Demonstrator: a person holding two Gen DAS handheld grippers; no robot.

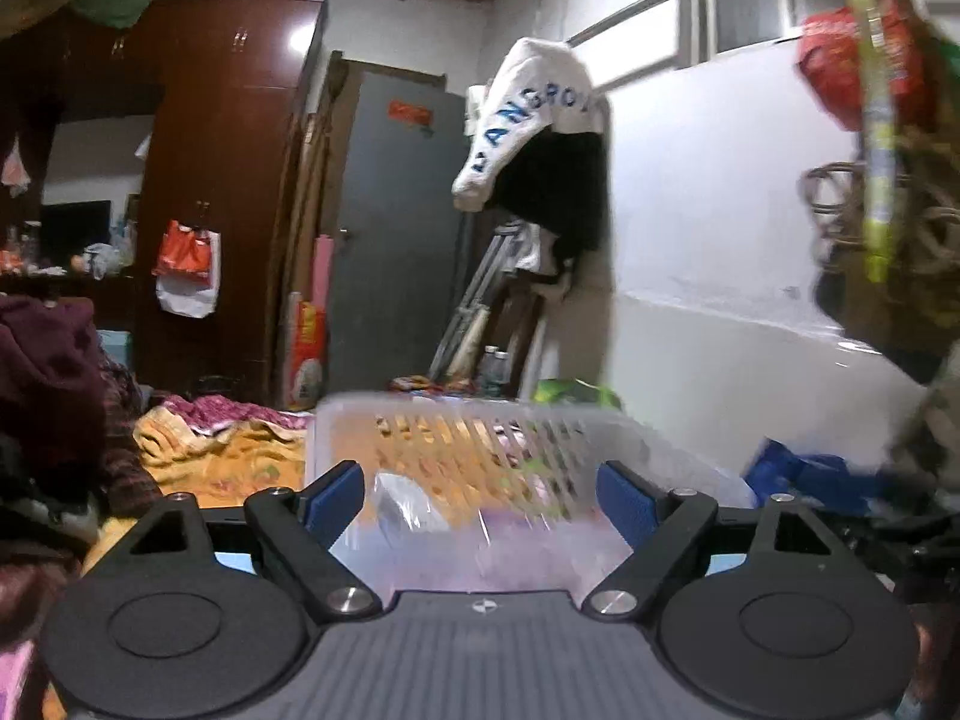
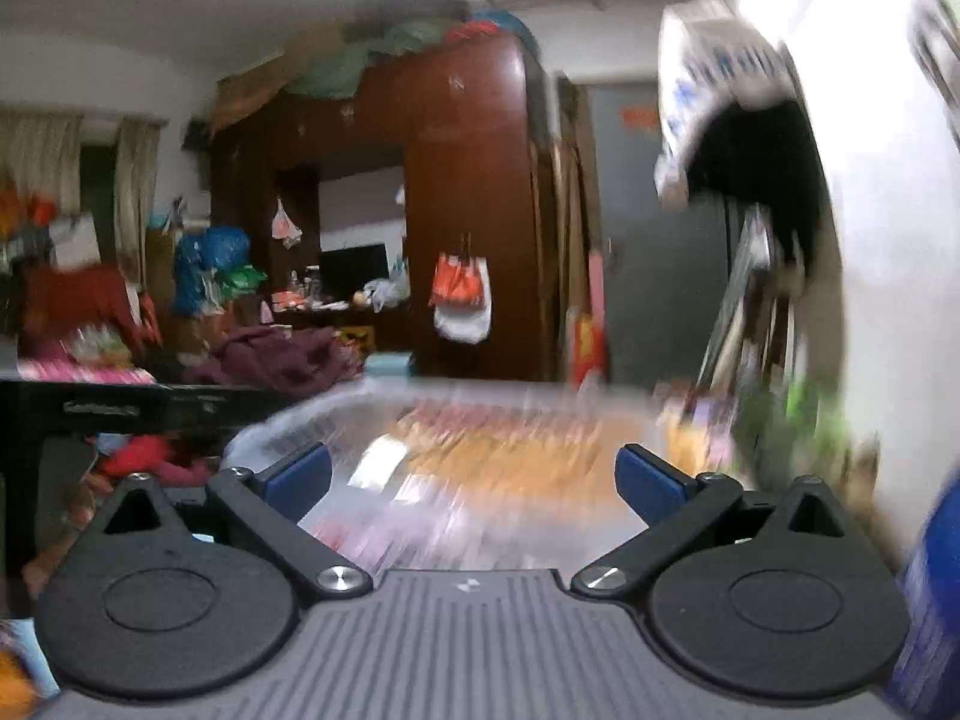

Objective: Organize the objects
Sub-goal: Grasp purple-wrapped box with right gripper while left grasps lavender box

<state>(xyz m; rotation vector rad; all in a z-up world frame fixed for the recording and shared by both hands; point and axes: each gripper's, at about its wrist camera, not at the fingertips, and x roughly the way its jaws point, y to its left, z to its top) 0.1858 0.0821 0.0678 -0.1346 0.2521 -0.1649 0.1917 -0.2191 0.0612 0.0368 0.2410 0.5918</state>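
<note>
Basket [image 1: 480, 438] of pale slatted plastic sits on the bed's orange blanket [image 1: 210, 456], just ahead of both tools and holding a clear wrapped packet [image 1: 408, 504]. Left hand-held gripper [image 1: 480, 495] and right hand-held gripper [image 2: 474, 477] both gape wide, gripping nothing — their blue pads stand clear of the rim. Judging by this, the release looks done, so draw each straight back without clipping the basket.
</note>
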